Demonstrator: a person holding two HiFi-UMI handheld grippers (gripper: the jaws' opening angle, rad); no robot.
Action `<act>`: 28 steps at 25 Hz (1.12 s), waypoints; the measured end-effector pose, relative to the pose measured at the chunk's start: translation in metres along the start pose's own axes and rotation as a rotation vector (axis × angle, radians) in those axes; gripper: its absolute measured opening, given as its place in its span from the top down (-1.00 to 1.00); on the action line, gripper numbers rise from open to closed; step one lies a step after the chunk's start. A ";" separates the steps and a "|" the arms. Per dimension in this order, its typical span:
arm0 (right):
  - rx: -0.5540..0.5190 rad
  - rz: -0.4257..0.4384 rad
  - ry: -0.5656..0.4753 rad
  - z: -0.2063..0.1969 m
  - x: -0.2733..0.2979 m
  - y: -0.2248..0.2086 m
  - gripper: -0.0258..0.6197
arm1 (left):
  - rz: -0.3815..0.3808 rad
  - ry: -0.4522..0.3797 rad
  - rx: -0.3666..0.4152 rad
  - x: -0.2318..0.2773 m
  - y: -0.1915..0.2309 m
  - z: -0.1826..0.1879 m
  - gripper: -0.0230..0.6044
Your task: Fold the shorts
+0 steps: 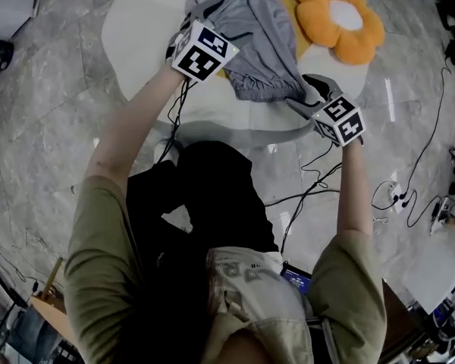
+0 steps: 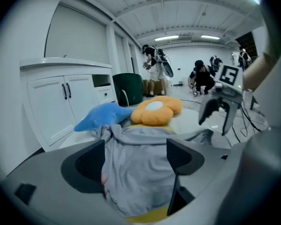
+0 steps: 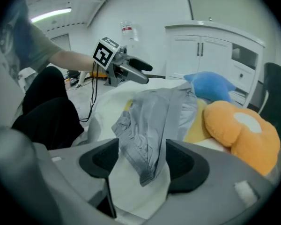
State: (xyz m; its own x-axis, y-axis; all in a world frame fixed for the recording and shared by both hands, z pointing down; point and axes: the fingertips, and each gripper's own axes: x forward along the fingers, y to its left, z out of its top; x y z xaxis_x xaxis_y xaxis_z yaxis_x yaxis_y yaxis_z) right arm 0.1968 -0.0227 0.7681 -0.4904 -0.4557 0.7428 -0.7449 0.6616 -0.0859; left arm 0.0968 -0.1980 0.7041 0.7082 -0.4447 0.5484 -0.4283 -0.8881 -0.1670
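Left gripper (image 2: 136,156): jaws spread wide, nothing clamped. The shorts (image 2: 133,168) are bunched and fill the gap between the jaws, with no pinch by either pad seen. A yellow pad (image 2: 145,215) shows just under the cloth at the near end of the gap.

Right gripper (image 3: 136,159): jaws also fully apart, nothing held. One hem corner of the shorts lies between them, resting on bare white tabletop (image 3: 131,191). The rest of the cloth runs away ahead of the jaws.

Shorts are crumpled, not flattened, no fold made yet. The flower cushion (image 2: 155,110) and blue plush (image 2: 103,116) sit just beyond the left jaws, touching or nearly touching the far edge of the cloth.

Risks, judged:
- If the left jaws are closed here, the yellow pad could be caught along with the cloth, since it lies directly beneath.
- Only the top layer may be taken by either side, because the cloth is bunched. The fold would then come out skewed.
- The right-side corner is thin and loose. A shallow bite could slip off on lifting.
- A pull toward the cushions could drag the cloth over them and spoil the lay. There is little bare tabletop on that side.
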 end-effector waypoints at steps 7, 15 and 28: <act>-0.254 0.142 0.049 0.006 0.006 0.023 -0.03 | -0.200 0.117 0.117 -0.025 -0.119 -0.064 -0.33; -0.415 0.203 0.227 -0.033 0.030 0.028 -0.03 | -0.305 0.225 0.194 -0.020 -0.186 -0.112 -0.33; -0.450 0.168 0.293 -0.053 0.052 0.005 0.13 | -0.258 0.316 0.176 0.024 -0.182 -0.132 -0.33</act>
State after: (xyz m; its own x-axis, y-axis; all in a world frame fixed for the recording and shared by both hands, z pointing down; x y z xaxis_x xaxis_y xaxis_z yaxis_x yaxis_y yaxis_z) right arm 0.1917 -0.0110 0.8414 -0.3918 -0.1805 0.9022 -0.3694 0.9289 0.0254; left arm 0.1178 -0.0318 0.8563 0.5611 -0.1726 0.8095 -0.1386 -0.9838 -0.1136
